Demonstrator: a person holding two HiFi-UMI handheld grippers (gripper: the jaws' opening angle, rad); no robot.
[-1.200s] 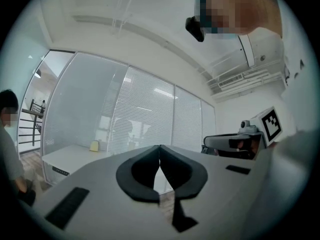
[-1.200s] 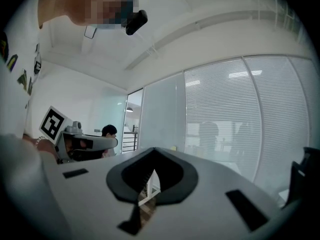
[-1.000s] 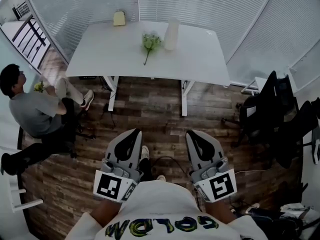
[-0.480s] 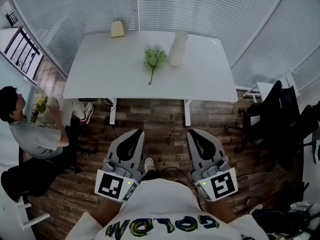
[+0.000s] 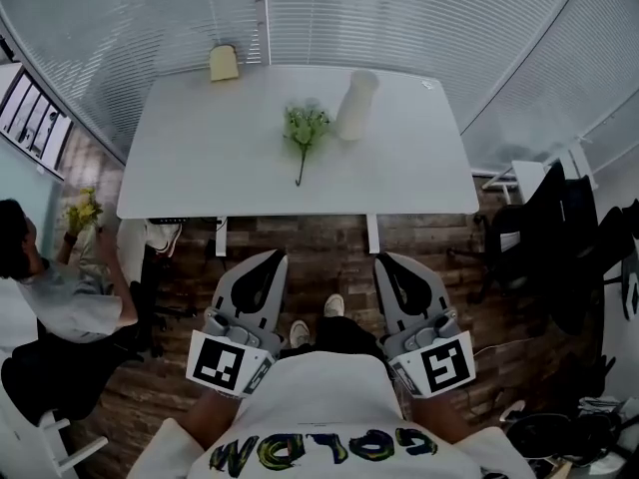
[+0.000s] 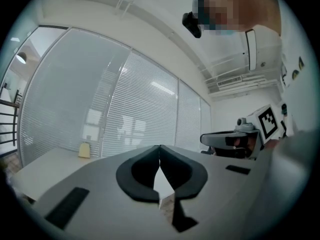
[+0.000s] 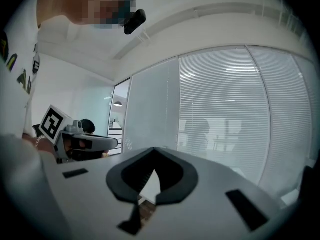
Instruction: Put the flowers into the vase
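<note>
A bunch of green flowers (image 5: 304, 128) lies on the white table (image 5: 200, 158), its stem pointing toward me. Right beside it stands a tall white vase (image 5: 355, 104), upright. My left gripper (image 5: 273, 258) and right gripper (image 5: 384, 260) are held level, close to my body and short of the table's near edge, over the wooden floor. Both are shut with nothing between the jaws. In the left gripper view the left gripper (image 6: 159, 147) has its tips touching, and the right gripper (image 7: 153, 149) shows the same in its own view.
A small yellow object (image 5: 224, 63) sits at the table's far left edge. A seated person (image 5: 45, 307) is at the left, holding yellow flowers (image 5: 82, 211). Black office chairs (image 5: 564, 242) stand at the right. Blinds cover the windows behind the table.
I have walked toward the table: it has come nearer and larger in the head view. The seated person has slid toward the lower left. Both grippers stay shut and level.
</note>
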